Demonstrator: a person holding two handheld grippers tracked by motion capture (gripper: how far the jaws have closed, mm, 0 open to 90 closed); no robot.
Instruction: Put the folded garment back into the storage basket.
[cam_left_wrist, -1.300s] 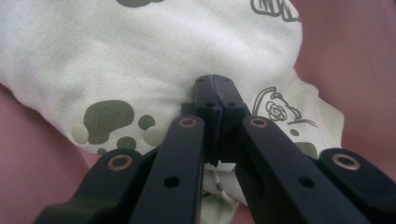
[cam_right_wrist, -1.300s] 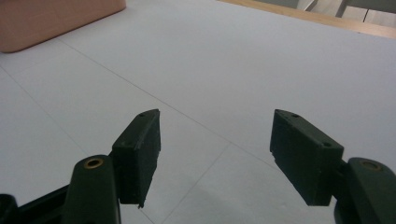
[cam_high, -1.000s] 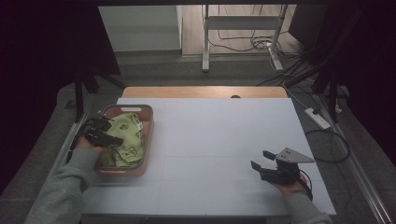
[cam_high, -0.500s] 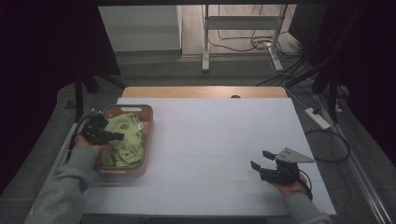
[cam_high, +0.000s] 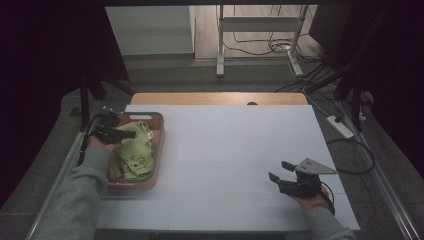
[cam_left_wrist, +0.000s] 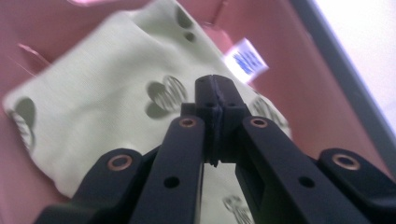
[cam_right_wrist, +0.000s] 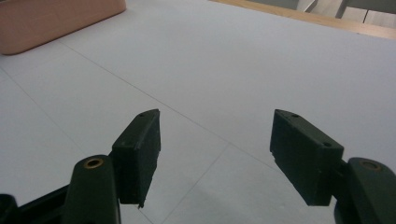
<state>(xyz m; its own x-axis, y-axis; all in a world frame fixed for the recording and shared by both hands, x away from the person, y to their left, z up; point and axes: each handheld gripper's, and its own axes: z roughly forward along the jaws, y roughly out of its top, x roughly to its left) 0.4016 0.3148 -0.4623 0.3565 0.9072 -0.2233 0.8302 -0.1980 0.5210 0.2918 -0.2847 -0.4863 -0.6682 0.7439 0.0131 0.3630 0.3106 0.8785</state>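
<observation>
A light green cloth (cam_high: 134, 150) printed with small dark figures is seen lying crumpled in a pink tray (cam_high: 159, 150), which is set at the left edge of the table (cam_high: 230, 150), toward its far half. In the left gripper view the cloth (cam_left_wrist: 107, 93) is spread over most of the tray floor, and a white label with blue print (cam_left_wrist: 245, 60) is shown at the cloth's edge, beside the pink wall (cam_left_wrist: 299, 84). The left tool (cam_high: 131, 134) is held over the far part of the tray, above the cloth, and its jaws are pressed fully together; whether any fabric is pinched between them cannot be told. The right tool (cam_high: 280, 172) is held near the table's near right corner, well apart from the tray, its jaws standing wide with only bare white table between them.
</observation>
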